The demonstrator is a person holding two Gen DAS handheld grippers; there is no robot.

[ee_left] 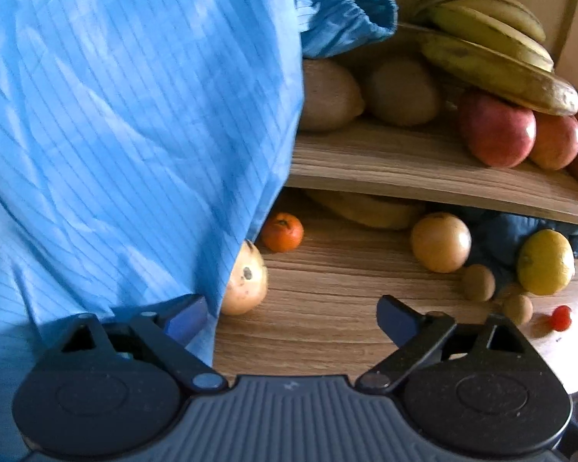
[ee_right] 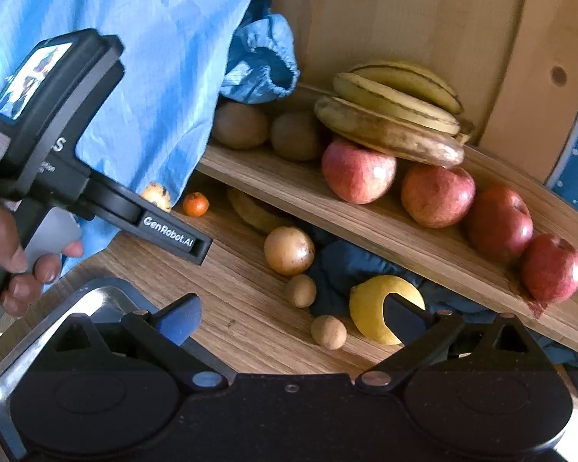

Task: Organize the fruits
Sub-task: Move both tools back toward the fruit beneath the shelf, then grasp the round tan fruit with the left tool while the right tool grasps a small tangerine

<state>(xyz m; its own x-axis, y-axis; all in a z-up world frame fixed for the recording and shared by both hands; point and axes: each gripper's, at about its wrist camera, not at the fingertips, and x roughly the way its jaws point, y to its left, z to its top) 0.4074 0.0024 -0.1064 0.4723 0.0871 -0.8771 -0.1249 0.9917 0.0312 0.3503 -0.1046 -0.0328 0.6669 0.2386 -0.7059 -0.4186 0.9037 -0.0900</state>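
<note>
My left claw (ee_left: 291, 317) is spread wide and empty above the wooden table (ee_left: 327, 331), a blue smock (ee_left: 135, 134) filling everything from nine to twelve o'clock. My right claw (ee_right: 293, 317) is also wide and holds nothing. A lemon (ee_right: 370, 308) lies at its one o'clock, partly behind the right finger, with two small brown fruits (ee_right: 328, 332) just left of it. On the shelf (ee_right: 289, 188) at one o'clock, bananas (ee_right: 389, 115) rest over red apples (ee_right: 358, 171); a tangerine (ee_right: 195, 204) sits at eleven.
</note>
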